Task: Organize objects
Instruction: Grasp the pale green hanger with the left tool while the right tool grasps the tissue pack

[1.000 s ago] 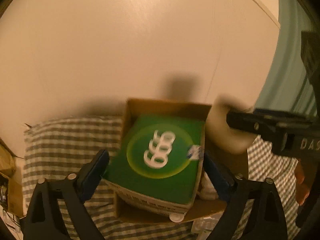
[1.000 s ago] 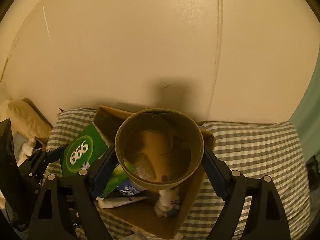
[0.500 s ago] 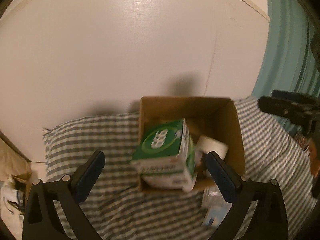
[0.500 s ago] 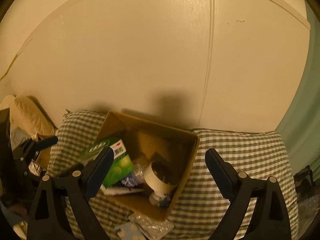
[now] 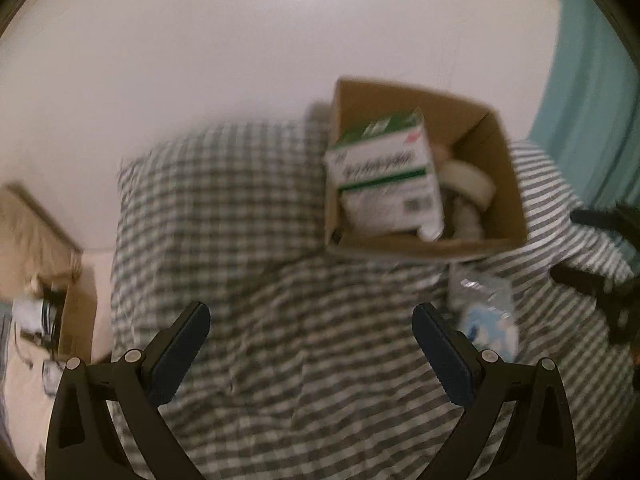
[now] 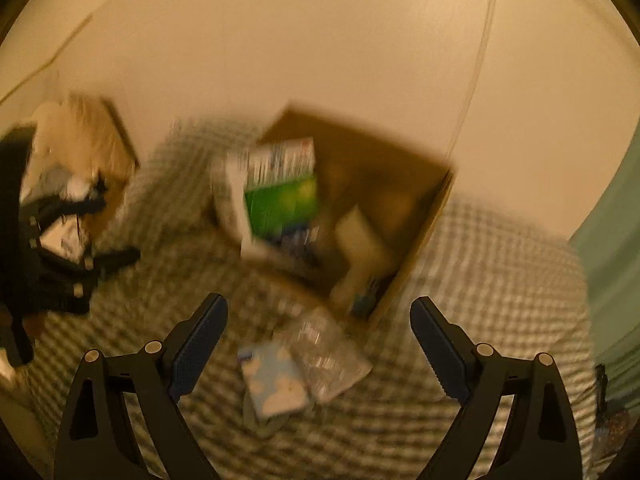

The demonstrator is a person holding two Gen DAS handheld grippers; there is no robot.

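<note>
Both my grippers are spread wide with nothing between the pads. My left gripper (image 5: 311, 334) hangs over the checked blanket (image 5: 240, 240), and my right gripper (image 6: 319, 330) is over the same blanket with a couple of small packets just ahead of it: a light blue packet (image 6: 274, 380) printed with white clouds and a clear plastic packet (image 6: 326, 354) lying against it, the two touching.

The cardboard box (image 5: 496, 152) sits open on the blanket, up against the pale wall (image 5: 280, 40). Inside, the green and white carton (image 5: 384, 172) stands on end against the box's left wall, poking up above the rim. Next to it, lower down in the box, there's a white roll (image 5: 468, 178) lying on its side among some other bits I can't make out, everything's pretty blurry.

From the left camera I can see my right gripper's black fingers at the far right edge, near the teal curtain (image 5: 592, 80). Off to the left there's another brown box (image 5: 76, 312) with clutter.
</note>
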